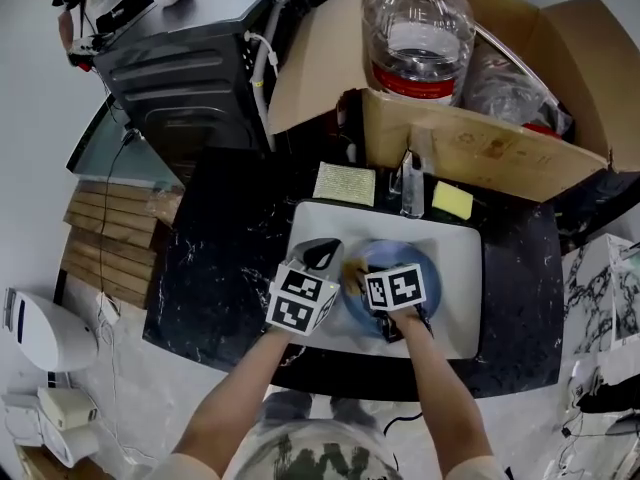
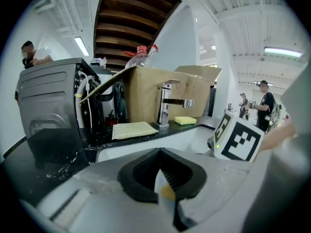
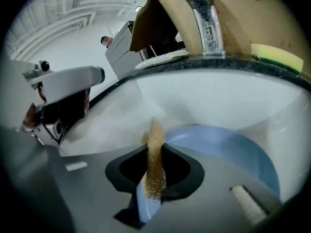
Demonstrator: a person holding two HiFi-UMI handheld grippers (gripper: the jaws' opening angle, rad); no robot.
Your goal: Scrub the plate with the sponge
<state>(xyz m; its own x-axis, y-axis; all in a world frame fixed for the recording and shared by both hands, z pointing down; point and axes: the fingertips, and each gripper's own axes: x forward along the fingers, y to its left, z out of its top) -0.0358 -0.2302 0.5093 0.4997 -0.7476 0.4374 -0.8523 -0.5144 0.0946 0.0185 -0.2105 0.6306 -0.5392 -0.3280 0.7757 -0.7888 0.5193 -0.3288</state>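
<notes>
Right gripper (image 3: 153, 171) clenched on tan sponge (image 3: 154, 149), over blue plate (image 3: 228, 149) lying mid-sink (image 1: 460, 233), toward near edge. Left gripper (image 2: 163, 181) pinching thin pale edge, likely plate rim. Best: steady rim, press sponge flat, small circles.

At my twelve o'clock a cardboard box (image 1: 500, 153) holds a water bottle (image 1: 417, 33), a grey appliance (image 1: 185, 73) at ten.

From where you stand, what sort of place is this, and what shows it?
Probably a mock kitchen sink station inside a large hall or workshop: a white rectangular sink set in a black marbled countertop, a chrome tap, yet an open cardboard box behind and a high strip-lit ceiling.
</notes>
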